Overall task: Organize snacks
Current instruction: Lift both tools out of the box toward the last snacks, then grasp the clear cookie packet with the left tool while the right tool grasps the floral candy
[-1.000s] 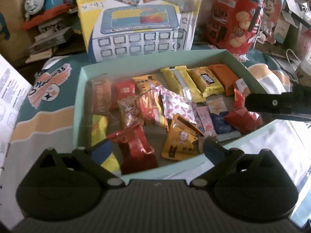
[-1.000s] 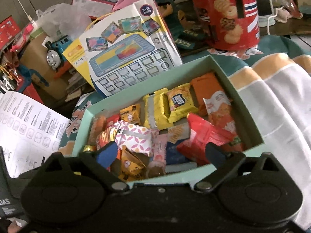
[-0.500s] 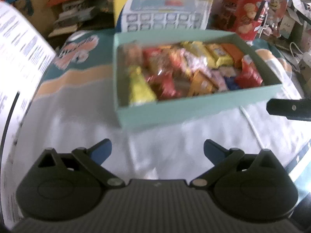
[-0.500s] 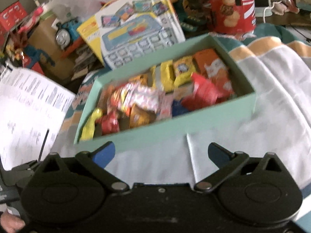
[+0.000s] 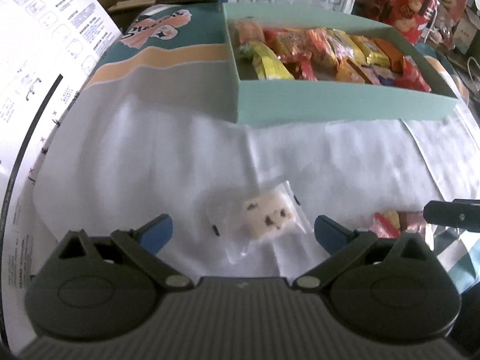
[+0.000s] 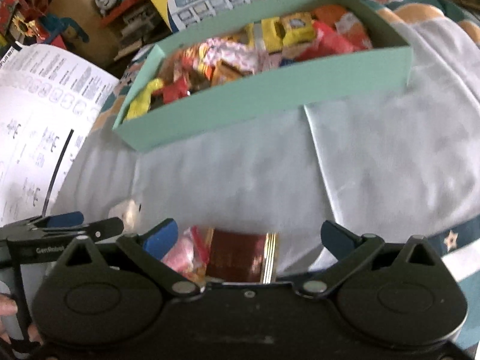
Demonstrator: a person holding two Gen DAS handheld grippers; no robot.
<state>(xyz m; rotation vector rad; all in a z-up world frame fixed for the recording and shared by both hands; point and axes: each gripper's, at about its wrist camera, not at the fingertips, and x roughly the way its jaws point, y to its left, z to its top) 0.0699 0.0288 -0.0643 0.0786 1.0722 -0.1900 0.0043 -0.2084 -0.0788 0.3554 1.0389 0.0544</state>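
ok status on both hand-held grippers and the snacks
Left hand-held gripper open over clear-wrapped white snack. Right hand-held gripper open over dark red packet. Mint box unobstructed.

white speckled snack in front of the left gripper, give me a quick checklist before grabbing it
1. Left gripper open: ok, fingers spread wide.
2. White speckled snack between the fingers: ok, roughly centred, slightly toward the right finger.
3. Fingers touching the clear wrapper: cannot tell, the image is blurred.
4. Right gripper out of the way: ok, open over the dark red packet and pink packet; its finger sits off to the right.
5. Room in the green box: not ok, already crowded with snacks.
6. White cloth flat under the snack: cannot tell.
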